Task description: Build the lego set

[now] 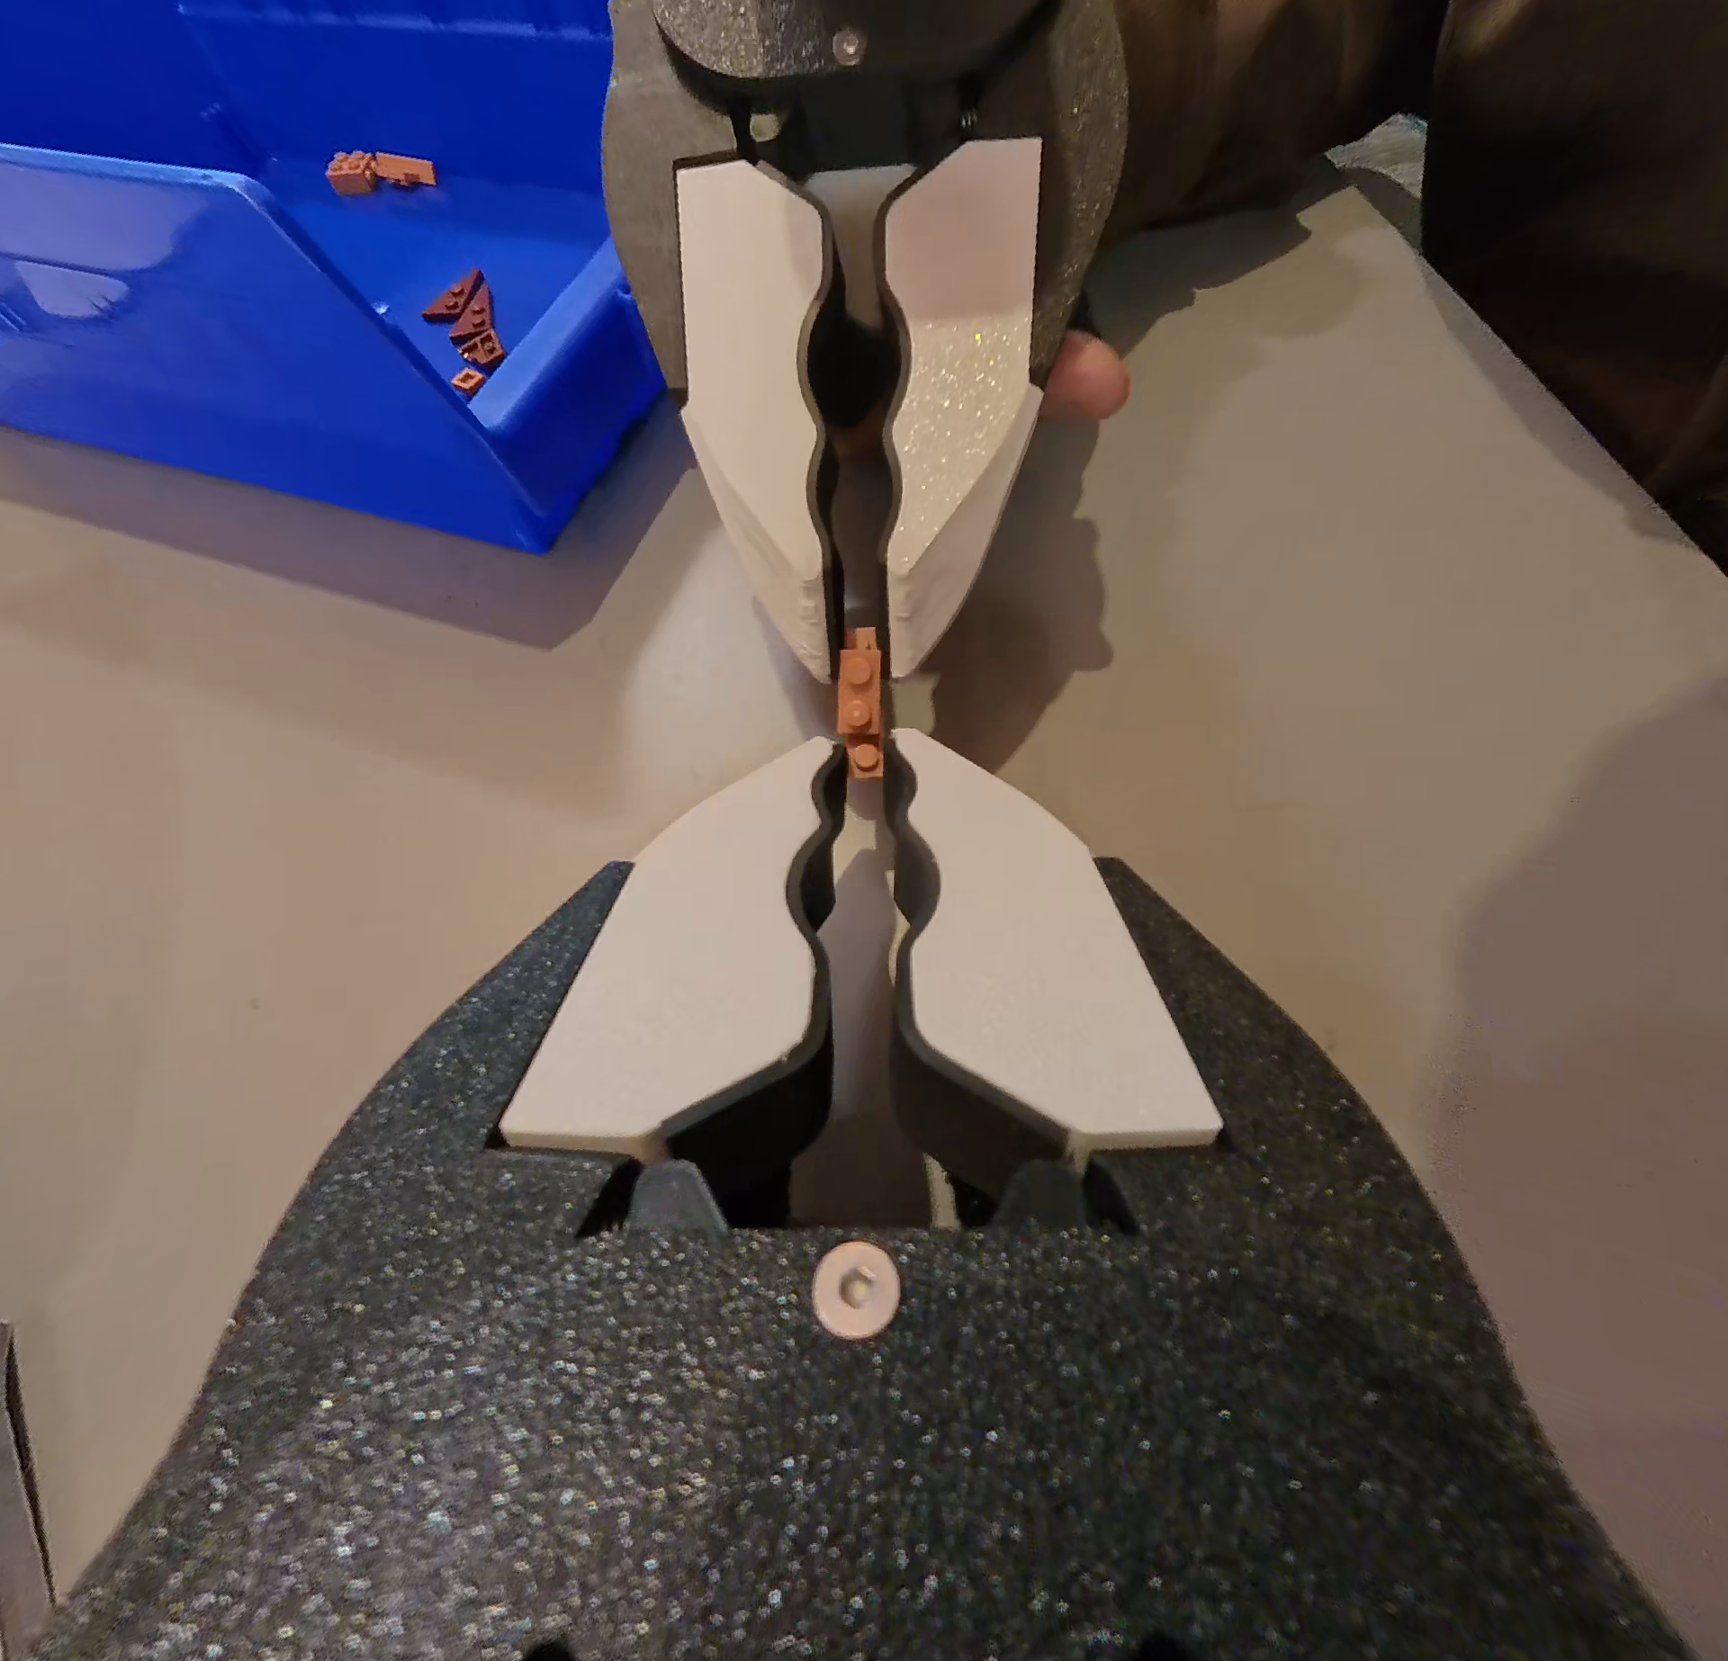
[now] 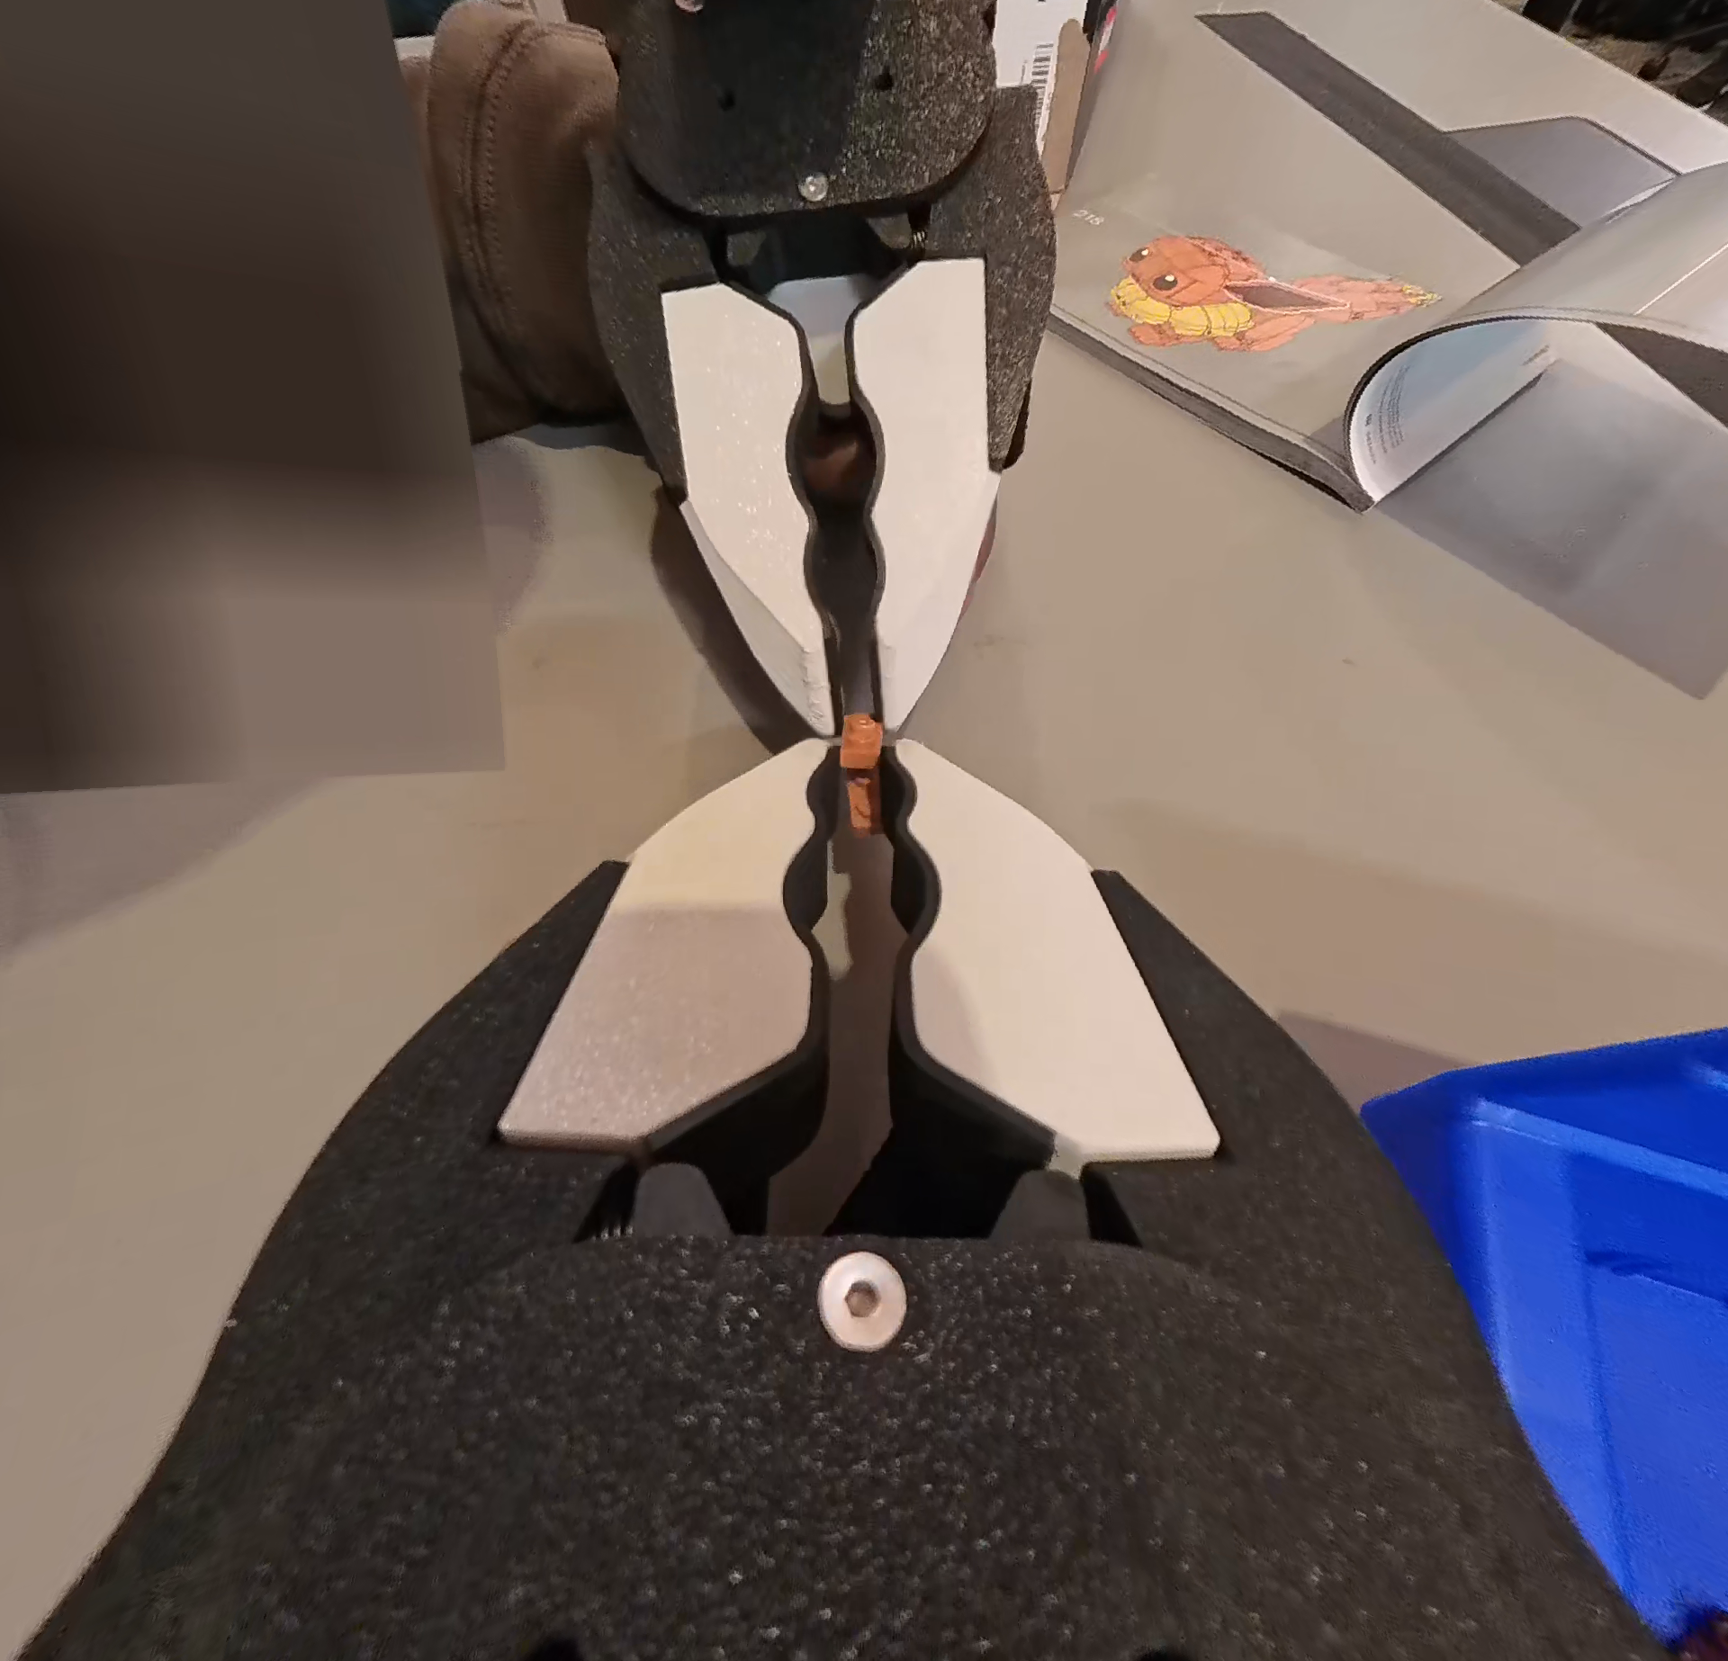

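Blue bin w/ loose bricks far left. Left gripper clamped on one end of tiny orange brick piece, right gripper clamped on the other, tip to tip above table. Looks light, stiff, slick; grip flat sides. Joint mostly hidden

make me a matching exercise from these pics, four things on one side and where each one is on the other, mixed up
Things:
1. small orange brick pieces
2. dark brown wedge pieces
3. open booklet
4. thumb

Places:
A. lying on the table far from the bin
B. loose in the blue bin
C. against the side of the right tongs
D. between the tips of the left tongs and the right tongs

Pairs: 1-D, 2-B, 3-A, 4-C
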Tool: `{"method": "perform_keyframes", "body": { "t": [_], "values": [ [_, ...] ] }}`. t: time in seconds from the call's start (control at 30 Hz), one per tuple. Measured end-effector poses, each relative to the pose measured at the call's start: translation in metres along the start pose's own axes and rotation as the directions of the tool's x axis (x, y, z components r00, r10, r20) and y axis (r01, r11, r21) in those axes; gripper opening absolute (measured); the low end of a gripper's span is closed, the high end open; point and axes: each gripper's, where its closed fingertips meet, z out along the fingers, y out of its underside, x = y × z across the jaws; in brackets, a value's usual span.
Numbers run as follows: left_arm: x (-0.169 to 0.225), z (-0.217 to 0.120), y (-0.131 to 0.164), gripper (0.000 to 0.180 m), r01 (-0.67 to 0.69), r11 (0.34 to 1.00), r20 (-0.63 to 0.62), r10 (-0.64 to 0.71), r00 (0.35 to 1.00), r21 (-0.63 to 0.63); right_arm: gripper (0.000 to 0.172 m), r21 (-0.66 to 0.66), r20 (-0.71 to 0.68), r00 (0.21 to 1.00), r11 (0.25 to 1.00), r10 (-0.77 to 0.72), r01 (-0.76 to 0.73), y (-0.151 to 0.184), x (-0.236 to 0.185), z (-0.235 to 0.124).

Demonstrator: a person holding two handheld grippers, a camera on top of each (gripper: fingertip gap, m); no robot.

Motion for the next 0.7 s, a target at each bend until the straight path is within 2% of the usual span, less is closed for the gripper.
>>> {"method": "perform_keyframes", "body": {
  "t": [0.7],
  "values": [
    [-0.0002,-0.0032,-0.0052,0.007,-0.019,0.999,0.012,0.019,1.000,0.025,0.008,0.004,-0.003,1.000,1.000,0.000,0.000,-0.0004,0.0001,-0.0012]
  ]
}}
